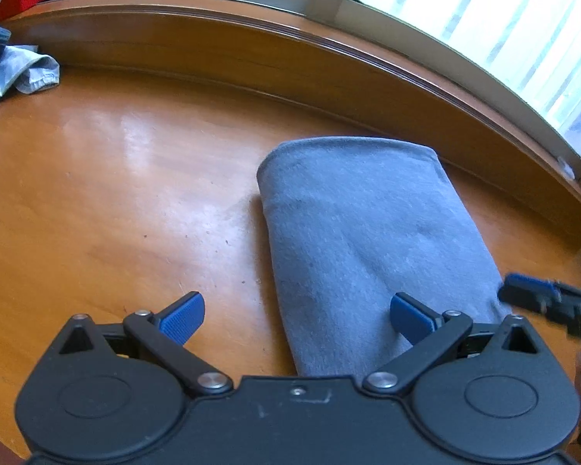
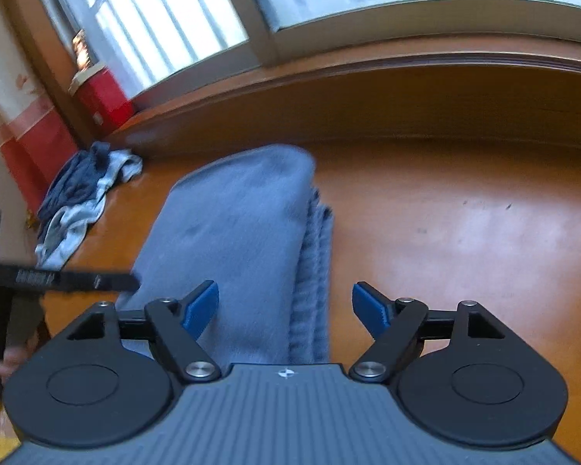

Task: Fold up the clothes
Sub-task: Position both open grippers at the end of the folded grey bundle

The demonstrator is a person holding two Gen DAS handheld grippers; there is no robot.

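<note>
A folded grey-blue garment (image 1: pixel 368 240) lies on the wooden table (image 1: pixel 135 193), its long side running away from me. My left gripper (image 1: pixel 296 316) hovers open over the garment's near left edge, one blue pad above bare wood and the other above the cloth. In the right wrist view the same folded garment (image 2: pixel 236 232) shows its layered edge on the right. My right gripper (image 2: pixel 284 310) is open above the near end, nothing pressed between its pads. The right gripper's tip (image 1: pixel 530 294) shows at the left view's right edge.
A crumpled pile of dark and pale clothes (image 2: pixel 77 201) lies at the table's far left corner. A raised wooden sill (image 1: pixel 290 62) and window run along the back. A red box (image 2: pixel 104 97) stands on the sill. A hand (image 2: pixel 7 360) shows at lower left.
</note>
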